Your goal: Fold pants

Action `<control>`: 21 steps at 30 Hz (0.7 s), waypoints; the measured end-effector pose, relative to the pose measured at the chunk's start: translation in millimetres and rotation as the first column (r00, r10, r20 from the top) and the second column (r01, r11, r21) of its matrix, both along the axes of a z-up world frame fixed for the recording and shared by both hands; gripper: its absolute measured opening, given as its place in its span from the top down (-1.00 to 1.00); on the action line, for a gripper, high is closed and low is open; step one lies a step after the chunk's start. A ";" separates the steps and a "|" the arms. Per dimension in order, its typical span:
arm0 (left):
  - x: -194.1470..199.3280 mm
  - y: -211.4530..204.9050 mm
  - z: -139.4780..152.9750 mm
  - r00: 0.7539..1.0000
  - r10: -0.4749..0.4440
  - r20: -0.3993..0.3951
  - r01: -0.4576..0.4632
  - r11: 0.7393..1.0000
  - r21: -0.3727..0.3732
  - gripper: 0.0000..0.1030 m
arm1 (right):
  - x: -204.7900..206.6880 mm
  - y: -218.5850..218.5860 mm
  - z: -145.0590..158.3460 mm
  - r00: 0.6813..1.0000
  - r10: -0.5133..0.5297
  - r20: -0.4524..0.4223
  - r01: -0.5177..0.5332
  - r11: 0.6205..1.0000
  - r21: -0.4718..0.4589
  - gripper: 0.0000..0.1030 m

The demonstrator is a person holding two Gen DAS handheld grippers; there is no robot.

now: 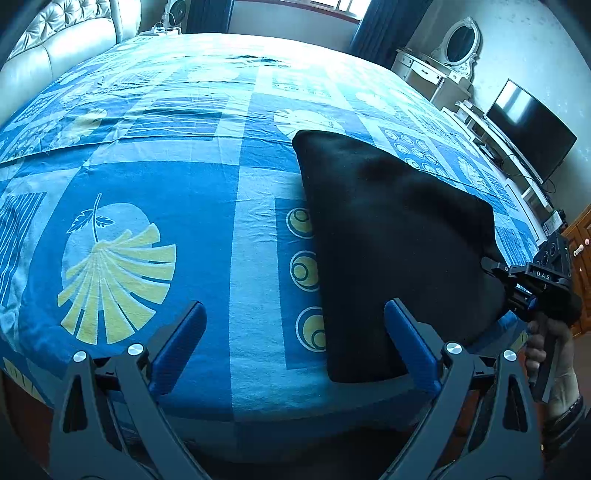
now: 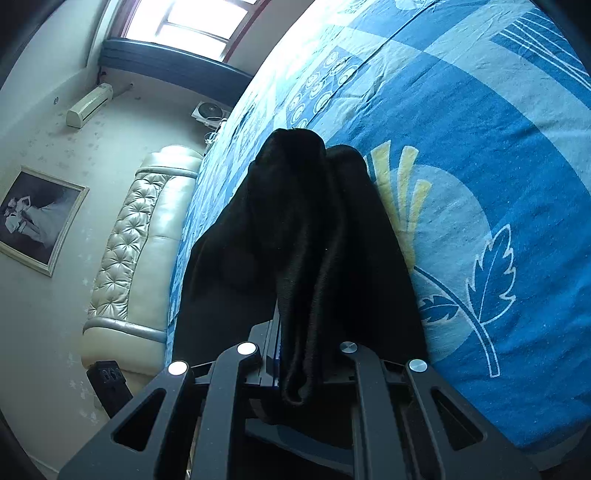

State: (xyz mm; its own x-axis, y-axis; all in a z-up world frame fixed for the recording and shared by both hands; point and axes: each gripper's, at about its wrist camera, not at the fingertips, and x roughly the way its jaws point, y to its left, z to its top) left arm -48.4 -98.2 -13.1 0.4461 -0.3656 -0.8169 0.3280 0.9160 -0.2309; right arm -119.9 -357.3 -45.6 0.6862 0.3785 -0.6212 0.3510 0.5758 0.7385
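The black pants (image 1: pixel 388 236) lie folded on the blue patterned bed sheet (image 1: pixel 155 177), right of centre in the left wrist view. My left gripper (image 1: pixel 295 332) is open, its blue pads apart near the bed's front edge; the right pad (image 1: pixel 410 343) is beside the pants' near edge. My right gripper (image 1: pixel 487 264) is shut on the pants' right corner and lifts it. In the right wrist view the pants (image 2: pixel 306 236) hang bunched from the shut right gripper (image 2: pixel 291 354), tilted beside the bed.
A padded cream headboard (image 1: pixel 62 40) stands at the far left. A dressing table with oval mirror (image 1: pixel 450 55) and a TV on a white stand (image 1: pixel 528 129) line the right wall. A window (image 2: pixel 184 22) and air conditioner (image 2: pixel 88 105) show in the right wrist view.
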 end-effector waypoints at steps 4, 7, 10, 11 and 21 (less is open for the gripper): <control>-0.3 0.2 -0.5 1.000 -0.005 0.001 0.005 1.000 -0.002 -0.88 | -0.4 -0.7 -1.6 1.000 -0.001 0.006 0.001 1.000 0.006 0.80; 0.5 0.3 -1.1 1.000 -0.003 -0.002 0.003 1.000 -0.007 -0.88 | -2.1 -3.0 -2.7 1.000 -0.004 0.010 0.003 1.000 0.013 0.80; 0.5 0.6 -2.0 1.000 -0.001 -0.005 0.001 1.000 -0.010 -0.88 | -5.3 -6.0 -5.4 1.000 -0.006 0.015 0.005 1.000 0.022 0.80; 0.4 0.6 -2.5 1.000 -0.001 -0.006 0.001 1.000 -0.012 -0.88 | -5.9 -6.5 -6.1 1.000 -0.008 0.017 0.007 1.000 0.027 0.80; 2.5 2.6 -5.8 1.000 -0.004 -0.024 0.003 1.000 -0.024 -0.89 | -12.2 -11.7 -7.1 1.000 -0.024 0.019 0.023 0.999 0.033 0.79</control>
State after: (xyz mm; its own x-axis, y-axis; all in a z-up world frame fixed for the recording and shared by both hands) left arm -45.8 -95.6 -18.8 0.4251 -0.3871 -0.8182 0.3254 0.9089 -0.2609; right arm -132.1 -369.0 -52.7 0.7070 0.3821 -0.5951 0.3496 0.5426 0.7638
